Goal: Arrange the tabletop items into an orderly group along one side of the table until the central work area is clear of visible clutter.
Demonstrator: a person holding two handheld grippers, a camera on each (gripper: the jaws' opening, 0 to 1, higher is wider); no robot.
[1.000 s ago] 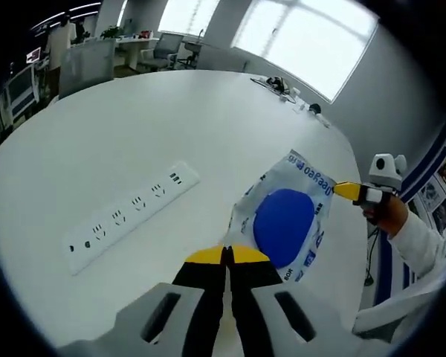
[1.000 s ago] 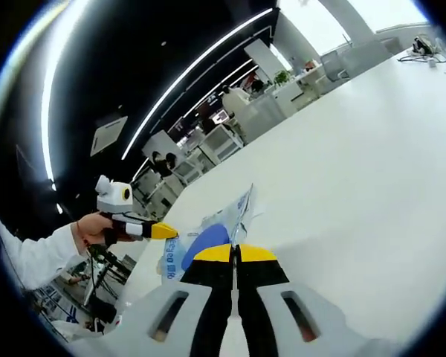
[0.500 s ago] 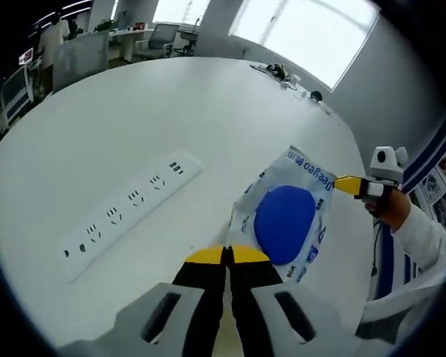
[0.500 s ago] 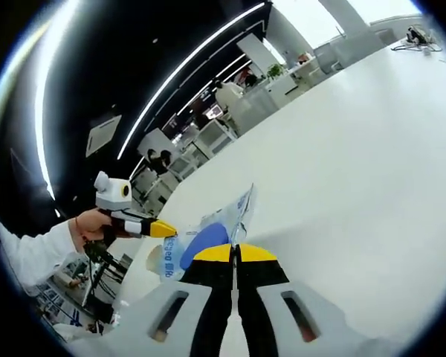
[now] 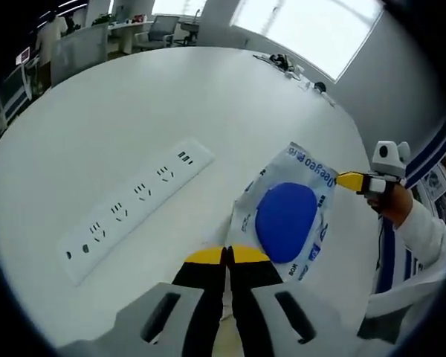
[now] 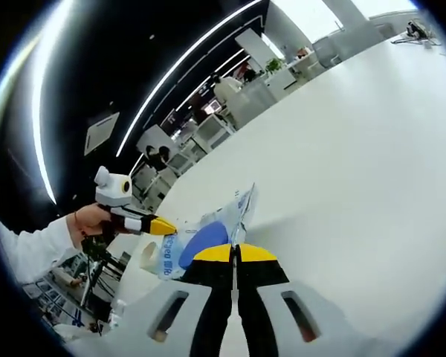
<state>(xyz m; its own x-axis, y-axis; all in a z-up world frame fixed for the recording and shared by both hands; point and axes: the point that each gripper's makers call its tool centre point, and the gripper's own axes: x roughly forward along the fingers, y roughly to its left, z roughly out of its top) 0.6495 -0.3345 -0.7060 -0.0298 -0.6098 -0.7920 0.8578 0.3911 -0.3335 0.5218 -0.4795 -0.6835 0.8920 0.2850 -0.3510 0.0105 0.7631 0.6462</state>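
1. Power strip [image 5: 137, 209] lies loose on the white worktop [image 5: 134, 111], far-left of my left hand-held gripper [image 5: 226, 256], long axis slanting near-left to far-right.
2. Left jaws pinched on the near edge of the blue-disc packet [image 5: 286, 219].
3. Right hand-held gripper [image 6: 236, 255] clamps its opposite edge; I judge the packet is stretched between both, each equally near.

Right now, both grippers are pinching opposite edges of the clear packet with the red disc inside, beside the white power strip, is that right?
Not quite: the disc inside the clear packet is blue, not red, as the left gripper view shows. The rest holds: the left gripper and right gripper pinch opposite edges of the packet, which lies beside the white power strip.
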